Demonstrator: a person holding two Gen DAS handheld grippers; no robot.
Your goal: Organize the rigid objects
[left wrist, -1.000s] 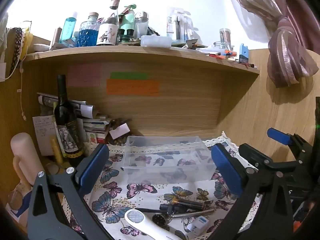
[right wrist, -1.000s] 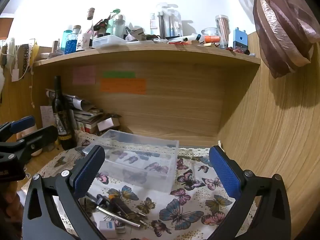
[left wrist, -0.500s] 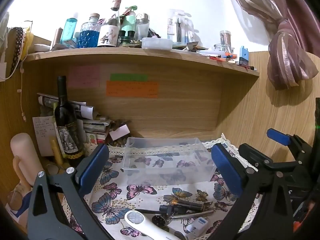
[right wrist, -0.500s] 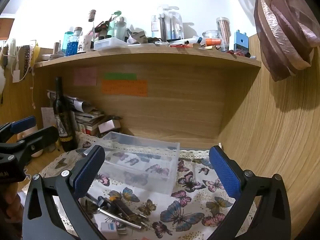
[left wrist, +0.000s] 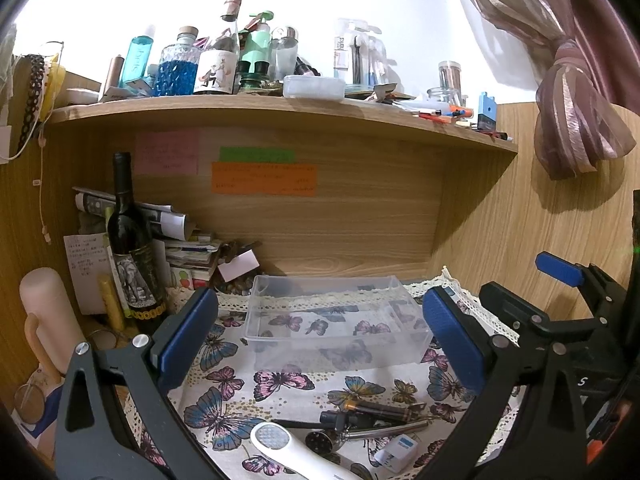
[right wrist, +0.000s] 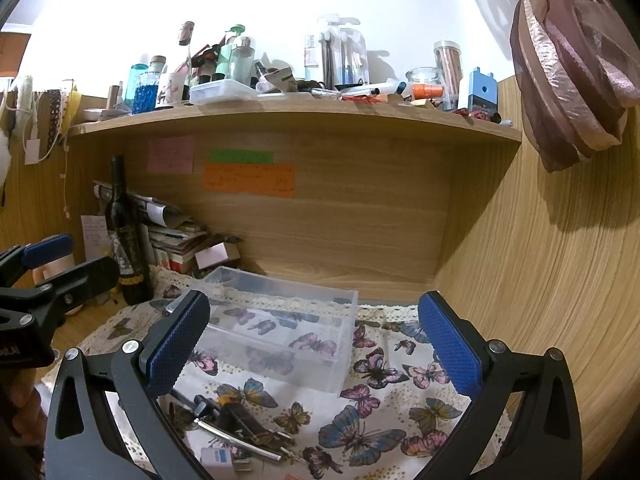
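Butterfly-print cloth (left wrist: 280, 384) covers the counter, where the empty clear bin (left wrist: 336, 320) now sits slightly farther off, both tongs (left wrist: 320, 340) (right wrist: 312, 344) wide and empty, backing away from the pens (left wrist: 372, 414) lying just before it, unsorted.

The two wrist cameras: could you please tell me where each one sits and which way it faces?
Left wrist: sits behind the open left gripper, facing the clear box and wine bottle; the right gripper shows at right.
Right wrist: sits behind the open right gripper, facing the same alcove; the left gripper shows at left.
Shared: box, bottle, butterfly cloth, pile of small tools.
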